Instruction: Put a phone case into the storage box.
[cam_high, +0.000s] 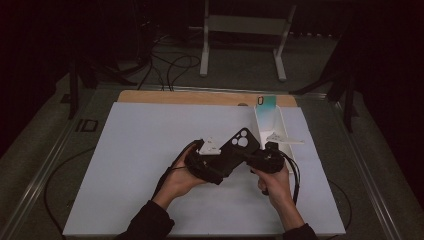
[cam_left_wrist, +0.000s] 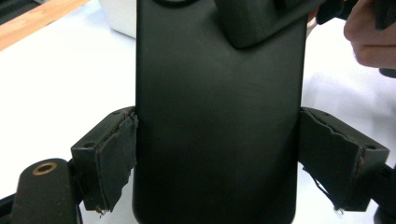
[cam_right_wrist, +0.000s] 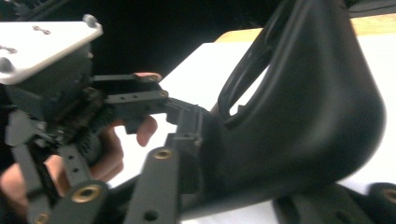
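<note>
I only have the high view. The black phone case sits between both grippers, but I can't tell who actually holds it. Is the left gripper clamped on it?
Observer: Yes. In the left gripper view the black phone case is squeezed across its width by the left gripper.
Operator: And the right gripper?
Observer: The right gripper grips the case's camera end.
Operator: Pads intact?
Observer: The left pads look torn and ragged.
</note>
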